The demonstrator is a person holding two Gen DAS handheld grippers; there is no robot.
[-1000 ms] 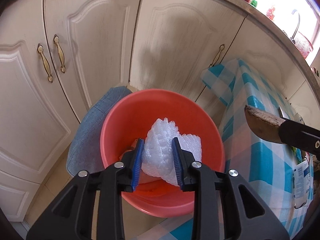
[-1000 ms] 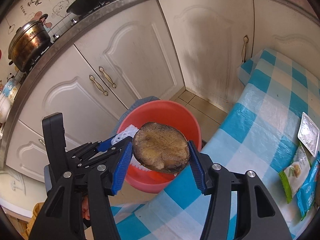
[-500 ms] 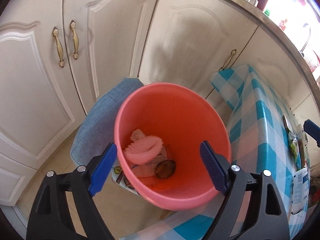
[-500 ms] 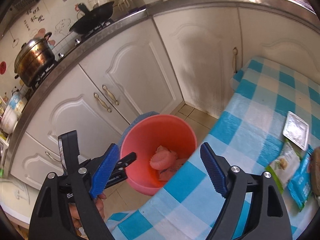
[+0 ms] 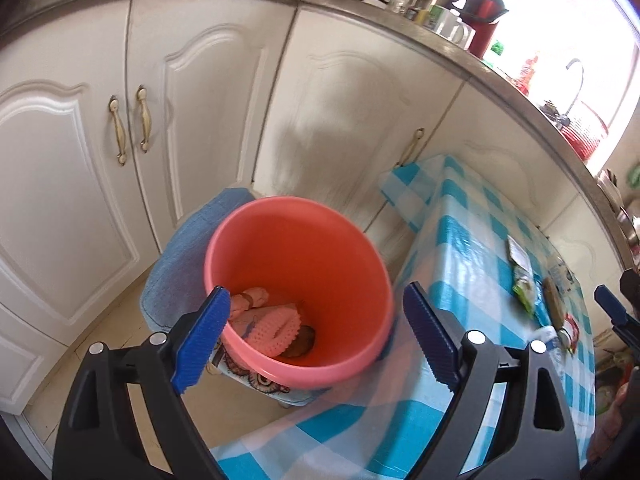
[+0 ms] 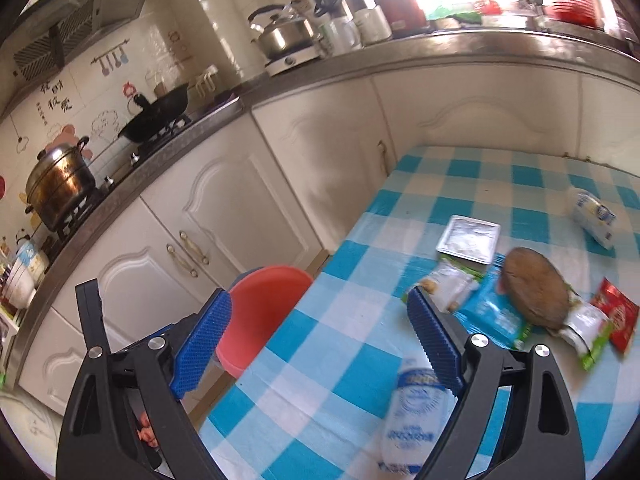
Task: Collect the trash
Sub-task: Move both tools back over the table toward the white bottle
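Left gripper (image 5: 316,340) spread, empty, over red bucket (image 5: 372,272) holding foam wrap (image 5: 272,330). Right gripper (image 6: 320,344) spread, empty, above checked table (image 6: 360,360); blurred bottle (image 6: 412,408) near, wrappers (image 6: 492,316), probably a brown shell (image 6: 536,292) farther.

Home kitchen: stove (image 6: 160,136), kettle (image 6: 286,34), cabinets (image 5: 192,120)
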